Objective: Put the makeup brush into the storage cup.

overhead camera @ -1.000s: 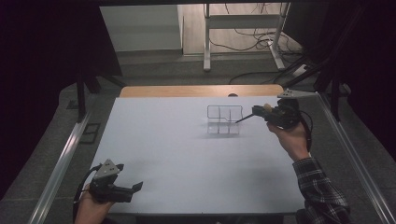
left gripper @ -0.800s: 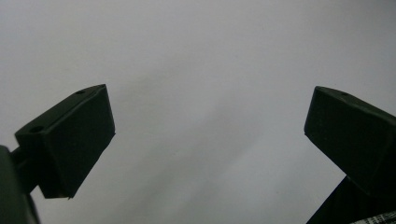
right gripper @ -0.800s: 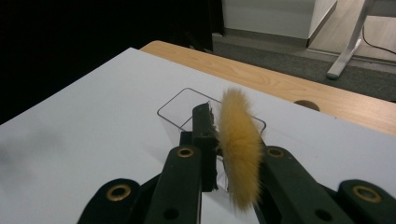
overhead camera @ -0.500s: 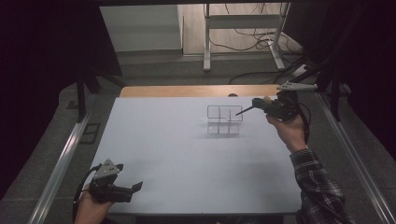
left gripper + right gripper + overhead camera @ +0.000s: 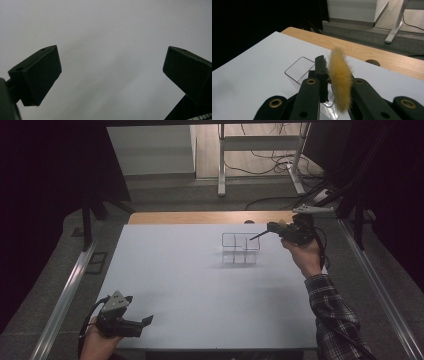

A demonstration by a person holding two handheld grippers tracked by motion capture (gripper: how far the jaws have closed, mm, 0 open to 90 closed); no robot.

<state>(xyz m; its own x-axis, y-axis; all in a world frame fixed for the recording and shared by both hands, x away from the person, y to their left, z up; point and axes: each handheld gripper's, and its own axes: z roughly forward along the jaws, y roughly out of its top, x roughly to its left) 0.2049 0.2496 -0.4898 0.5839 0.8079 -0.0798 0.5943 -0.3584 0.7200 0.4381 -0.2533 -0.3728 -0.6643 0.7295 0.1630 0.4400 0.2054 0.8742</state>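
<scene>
My right gripper (image 5: 278, 228) hangs at the far right of the white table (image 5: 200, 285), shut on a brush. In the right gripper view the brush's fluffy yellow head (image 5: 340, 80) stands pinched between the jaws of the right gripper (image 5: 332, 67). Its thin black handle (image 5: 256, 237) pokes left over the rim of a clear divided container (image 5: 241, 249), which stands on the table just left of the gripper. The container (image 5: 299, 67) lies just beyond the jaws. My left gripper (image 5: 145, 321) rests at the near left corner, open, with nothing between the jaws of the left gripper (image 5: 110, 72).
A wooden strip (image 5: 200, 217) runs along the table's far edge, with floor, cables and a metal frame (image 5: 260, 150) beyond. Metal rails (image 5: 65, 295) flank both sides of the table. A plaid sleeve (image 5: 335, 315) comes in from the bottom right.
The right hand has drifted a little toward the far edge with the brush still gripped, its handle still over the container. The left gripper has stayed put.
</scene>
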